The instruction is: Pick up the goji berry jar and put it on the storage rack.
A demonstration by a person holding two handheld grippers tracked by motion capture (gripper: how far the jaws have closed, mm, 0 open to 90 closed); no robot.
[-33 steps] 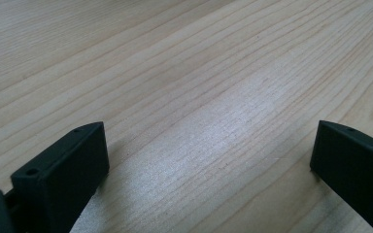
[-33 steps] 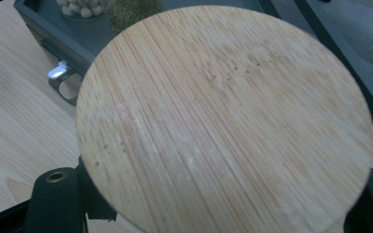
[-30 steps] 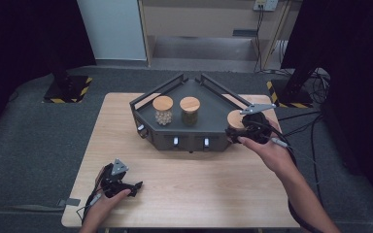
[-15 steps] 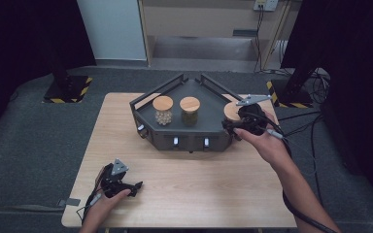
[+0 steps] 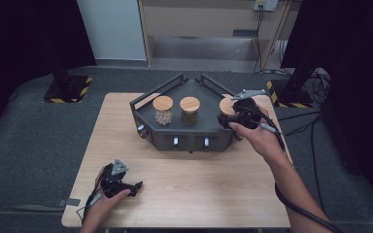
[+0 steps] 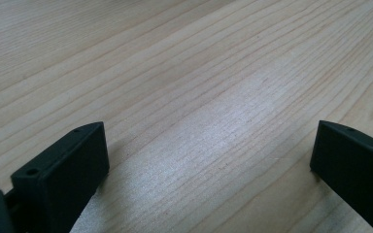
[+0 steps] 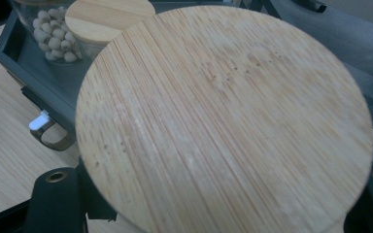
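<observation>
— Where is our jar (image 5: 228, 106)?
— Right of centre in the high view, clamped in our right gripper (image 5: 238, 115) at the tray's (image 5: 194, 136) right corner; the free slot lies to its left.
— And the left gripper (image 5: 126, 187)?
— Lower left, jaws spread wide, holding nothing.

The jar (image 5: 227, 106) has a round, light wooden lid (image 7: 223, 116) — flat, with thin stripes in the wood. It is at the right end of the dark tray (image 5: 189, 133), upright — the right gripper (image 5: 240, 116) holds it.
</observation>
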